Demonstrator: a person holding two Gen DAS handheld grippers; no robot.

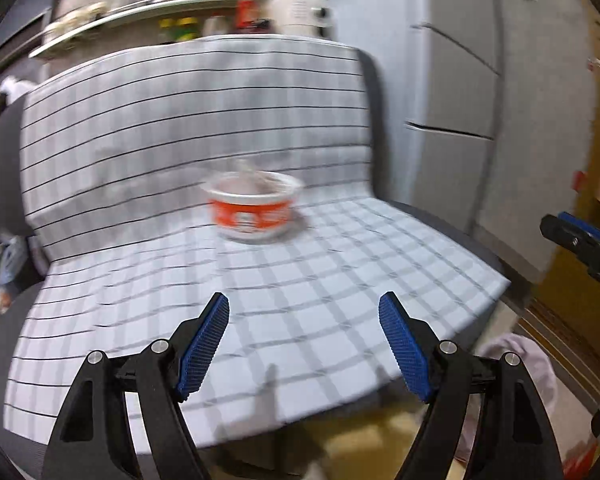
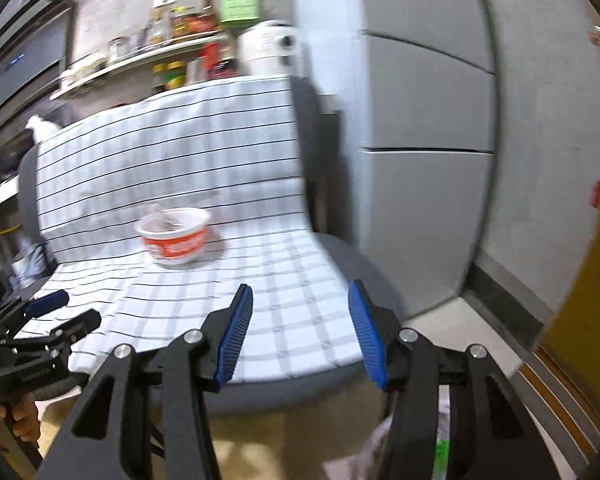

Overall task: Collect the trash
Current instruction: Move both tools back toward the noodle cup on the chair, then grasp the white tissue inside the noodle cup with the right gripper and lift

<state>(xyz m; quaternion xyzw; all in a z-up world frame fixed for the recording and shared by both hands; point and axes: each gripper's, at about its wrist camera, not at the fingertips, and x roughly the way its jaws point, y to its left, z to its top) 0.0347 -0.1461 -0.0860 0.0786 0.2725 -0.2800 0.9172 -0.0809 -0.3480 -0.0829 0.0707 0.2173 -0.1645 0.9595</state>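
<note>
A red and white instant-noodle bowl (image 1: 254,210) (image 2: 175,236) stands upright on a chair seat, near the backrest, with something pale sticking out of it. The chair is draped in a white checked cloth (image 1: 300,300) (image 2: 172,308). My left gripper (image 1: 304,300) hovers over the seat's front edge, short of the bowl; its blue pads stand wide apart with nothing between them. My right gripper (image 2: 300,290) is open too, empty, to the right of the bowl and in front of it. Each gripper shows at the edge of the other's view: the right gripper (image 1: 580,240), the left gripper (image 2: 48,320).
A grey fridge (image 1: 480,100) (image 2: 440,120) stands right beside the chair. Behind the backrest is a shelf (image 2: 148,56) with bottles and a white appliance (image 2: 268,52). A pale plastic bag (image 1: 524,364) (image 2: 380,440) lies low by the chair's front right corner.
</note>
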